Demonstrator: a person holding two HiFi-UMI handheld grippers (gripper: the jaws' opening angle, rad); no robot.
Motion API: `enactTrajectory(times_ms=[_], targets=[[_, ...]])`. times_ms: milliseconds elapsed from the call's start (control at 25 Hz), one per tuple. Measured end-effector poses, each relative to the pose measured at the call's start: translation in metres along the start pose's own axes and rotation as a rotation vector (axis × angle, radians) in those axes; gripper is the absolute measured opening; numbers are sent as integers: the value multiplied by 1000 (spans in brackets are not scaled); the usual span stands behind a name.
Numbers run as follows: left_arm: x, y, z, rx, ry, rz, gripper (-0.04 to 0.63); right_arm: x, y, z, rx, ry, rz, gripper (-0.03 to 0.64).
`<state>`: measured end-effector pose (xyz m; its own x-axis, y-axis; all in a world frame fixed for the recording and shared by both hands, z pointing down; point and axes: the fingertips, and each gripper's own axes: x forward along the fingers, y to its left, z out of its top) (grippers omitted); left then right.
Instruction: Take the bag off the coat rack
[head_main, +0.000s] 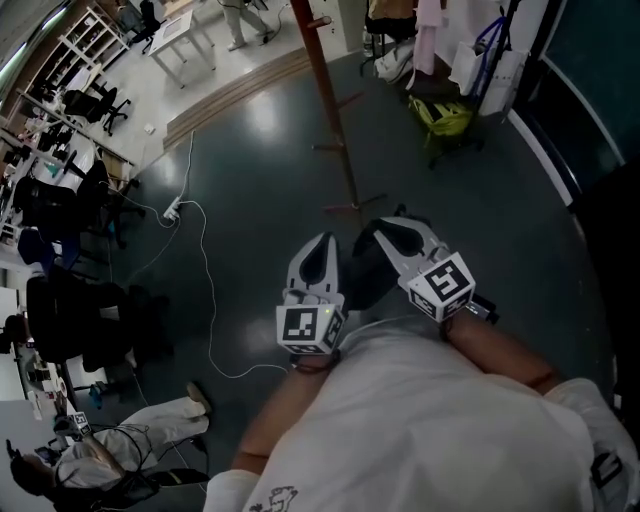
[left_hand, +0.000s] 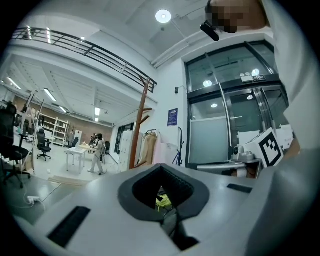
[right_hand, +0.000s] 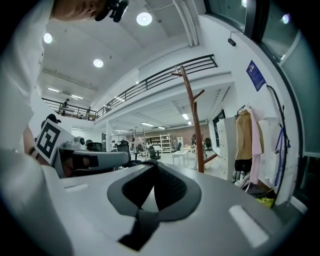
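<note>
The coat rack (head_main: 335, 120) is a red-brown wooden pole rising from a cross foot on the dark floor, ahead of me. It also shows in the left gripper view (left_hand: 139, 125) and the right gripper view (right_hand: 192, 115). No bag shows on its pegs. A yellow-green bag (head_main: 440, 115) lies low at the far right, by hanging clothes, and shows again in both gripper views (left_hand: 162, 201) (right_hand: 265, 200). My left gripper (head_main: 322, 240) (left_hand: 160, 166) and right gripper (head_main: 400, 222) (right_hand: 155, 164) are held close to my body, both shut and empty. An unclear dark shape (head_main: 365, 270) sits between them.
A white cable (head_main: 205, 290) with a power strip (head_main: 172, 210) runs across the floor at left. Office chairs (head_main: 95, 105) and desks stand further left, and a person (head_main: 120, 440) sits at lower left. Garments (right_hand: 245, 145) hang at right beside a glass door (left_hand: 225, 115).
</note>
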<state>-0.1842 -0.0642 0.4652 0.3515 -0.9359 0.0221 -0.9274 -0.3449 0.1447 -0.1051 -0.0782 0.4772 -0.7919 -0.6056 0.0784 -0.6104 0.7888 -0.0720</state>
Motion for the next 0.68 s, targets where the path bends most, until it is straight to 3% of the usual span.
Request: enactTrajectory(times_ms=[680], targets=[[3,-3,-2,-25,7,-7,0,-3,-7,2,10,8,-17,21]])
